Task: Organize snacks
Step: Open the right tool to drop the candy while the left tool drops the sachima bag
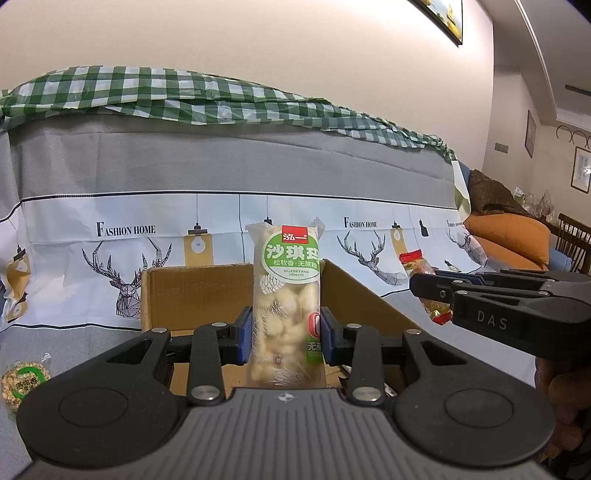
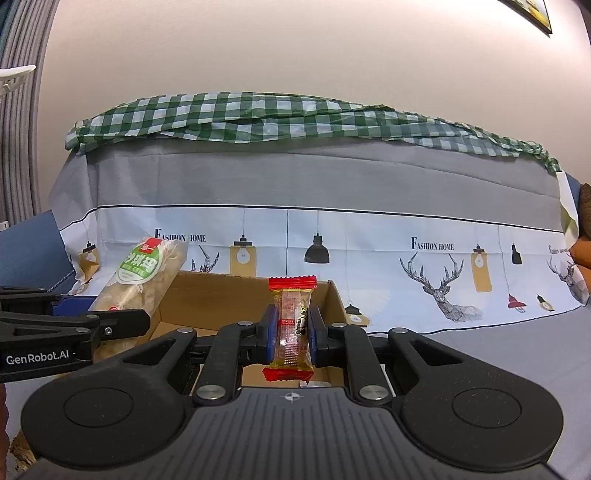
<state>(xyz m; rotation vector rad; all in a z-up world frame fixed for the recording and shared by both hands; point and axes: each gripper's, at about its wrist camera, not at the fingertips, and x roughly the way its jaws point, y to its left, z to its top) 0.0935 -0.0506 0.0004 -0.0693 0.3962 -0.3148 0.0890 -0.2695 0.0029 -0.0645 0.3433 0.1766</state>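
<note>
both jaws tight on snacks (image 1: 285, 302)

round snack (image 1: 23, 380) left of box (image 1: 192, 295)

A cream wall (image 2: 295, 48) stands behind a sofa draped in a grey deer-print cover (image 2: 295, 177). A green checked cloth (image 2: 258, 114) lies along its top edge. A framed picture (image 1: 443, 14) hangs at the wall's upper right.

Upright green-label snack pack (image 1: 286, 306), red-ended candy (image 2: 293, 328)
</note>
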